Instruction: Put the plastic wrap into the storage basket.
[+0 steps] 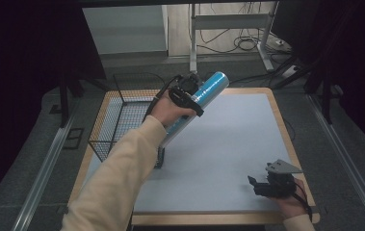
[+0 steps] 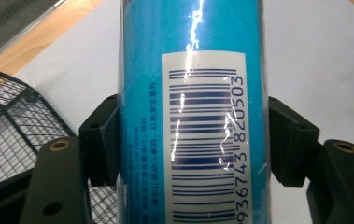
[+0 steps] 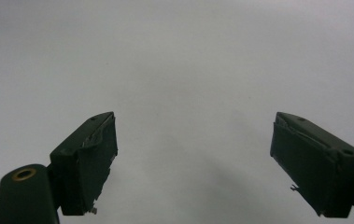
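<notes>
Pale bench (image 1: pixel 228 144) under both: left tool (image 1: pixel 189 96) clamps the blue tube (image 1: pixel 204 94), tilted, just beside the wire basket (image 1: pixel 122 120). Right tool (image 1: pixel 262 185) gapes wide, well apart from the tube.

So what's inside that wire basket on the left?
The wire basket looks empty: only the table shows through its mesh. Its near right corner is covered by the sleeve and the blue tube held in the left gripper.

Tube (image 1: pixel 199 98) slants above table (image 1: pixel 228 144), right of wire basket (image 1: pixel 117 125).
</notes>
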The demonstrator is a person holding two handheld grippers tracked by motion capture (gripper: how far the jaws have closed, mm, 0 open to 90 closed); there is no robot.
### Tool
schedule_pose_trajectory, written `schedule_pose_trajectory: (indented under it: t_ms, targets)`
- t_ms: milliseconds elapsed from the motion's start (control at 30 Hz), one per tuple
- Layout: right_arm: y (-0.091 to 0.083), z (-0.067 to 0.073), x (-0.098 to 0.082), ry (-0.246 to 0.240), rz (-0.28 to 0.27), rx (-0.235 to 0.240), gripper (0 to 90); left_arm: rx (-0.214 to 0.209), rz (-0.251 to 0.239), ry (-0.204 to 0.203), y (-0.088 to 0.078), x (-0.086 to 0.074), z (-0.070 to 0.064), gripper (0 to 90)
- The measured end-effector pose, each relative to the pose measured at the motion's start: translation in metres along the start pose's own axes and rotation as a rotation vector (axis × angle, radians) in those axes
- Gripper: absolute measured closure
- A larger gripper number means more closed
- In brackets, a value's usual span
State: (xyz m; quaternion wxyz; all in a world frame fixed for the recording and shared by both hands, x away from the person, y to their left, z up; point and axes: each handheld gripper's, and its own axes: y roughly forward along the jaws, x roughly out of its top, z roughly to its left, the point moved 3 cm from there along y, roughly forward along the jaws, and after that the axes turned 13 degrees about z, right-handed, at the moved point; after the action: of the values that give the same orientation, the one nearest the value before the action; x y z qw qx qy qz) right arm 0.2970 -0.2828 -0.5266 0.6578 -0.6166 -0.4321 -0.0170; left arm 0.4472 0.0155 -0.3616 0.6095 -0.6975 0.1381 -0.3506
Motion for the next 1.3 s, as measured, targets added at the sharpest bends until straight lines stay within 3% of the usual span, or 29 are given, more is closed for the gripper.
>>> schedule_pose_trajectory:
  t_ms: [400, 767, 1300]
  targets:
    - [0.001, -0.001, 0.001, 0.002, -0.003, -0.004, 15.2, 0.014, -0.023, -0.011, -0.013, 0.005, 0.019, 31.6]
    - [0.000, 0.000, 0.001, 0.005, -0.007, -0.004, 15.2, 0.039, -0.011, -0.059, -0.010, 0.007, 0.041, 31.6]
    - [0.000, -0.002, 0.001, 0.011, -0.009, -0.006, 15.2, 0.085, -0.024, -0.095, -0.012, 0.002, 0.074, 31.6]
